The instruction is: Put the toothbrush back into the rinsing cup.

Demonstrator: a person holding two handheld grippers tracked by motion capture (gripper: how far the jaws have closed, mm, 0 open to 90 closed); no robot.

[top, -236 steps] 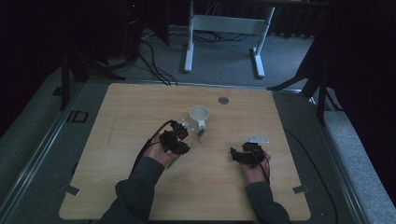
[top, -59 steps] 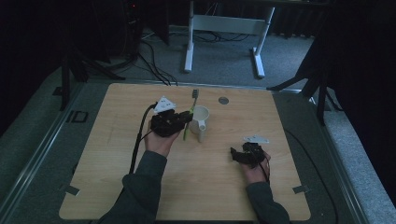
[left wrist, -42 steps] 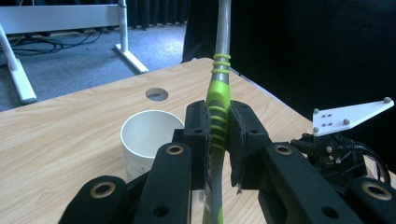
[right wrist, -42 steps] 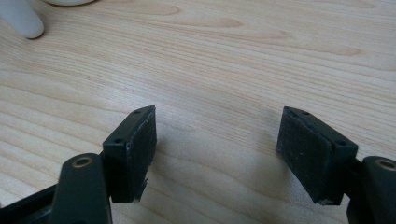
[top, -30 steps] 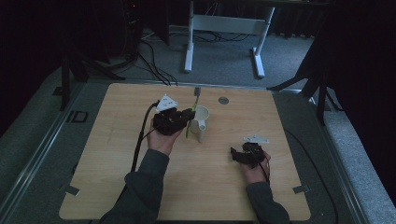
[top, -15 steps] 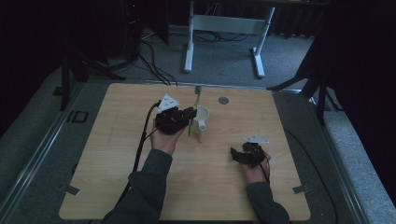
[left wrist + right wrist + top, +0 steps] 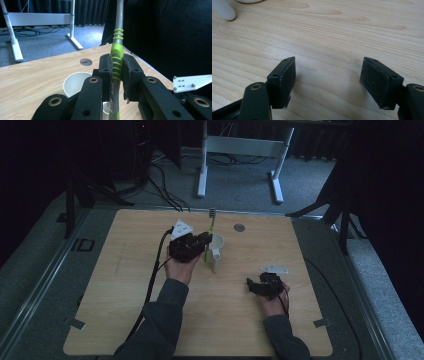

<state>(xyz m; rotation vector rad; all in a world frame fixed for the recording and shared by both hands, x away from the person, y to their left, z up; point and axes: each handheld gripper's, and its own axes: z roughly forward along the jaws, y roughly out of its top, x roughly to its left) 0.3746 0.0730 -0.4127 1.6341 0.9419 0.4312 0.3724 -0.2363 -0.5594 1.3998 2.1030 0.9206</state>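
- The left gripper (image 7: 202, 241) sits just past the centre of the light wooden table (image 7: 125, 285), toward 11 o'clock, with the person's left hand (image 7: 181, 267) behind it.
- Its two black jaws are closed tight on a green and grey plastic toothbrush (image 7: 116, 53), pinching the ribbed green part of the handle; the pads (image 7: 108, 72) press it from both sides.
- The toothbrush stands nearly upright, its grey neck rising out of the top of the left gripper view; in the high view its bristled head (image 7: 212, 213) points toward 12 o'clock.
- A white ceramic mug (image 7: 215, 244) stands just beside the left gripper at its 3 o'clock side, its handle (image 7: 215, 262) pointing toward 6 o'clock.
- In the left gripper view the lower end of the toothbrush passes beside the mug's open rim (image 7: 75, 82); whether it touches the mug cannot be told.
- The right gripper (image 7: 256, 286) rests low over the table at about 4 o'clock from the mug, well apart from it, held by the person's right hand (image 7: 272, 302).
- Its jaws stand wide apart with nothing between them but bare wood grain, as the right gripper view shows.
- A small round grey grommet (image 7: 239, 227) sits in the tabletop near the far edge, at 1 o'clock from the mug.
- Beyond the table a white metal frame (image 7: 240, 150) stands on the grey carpet.
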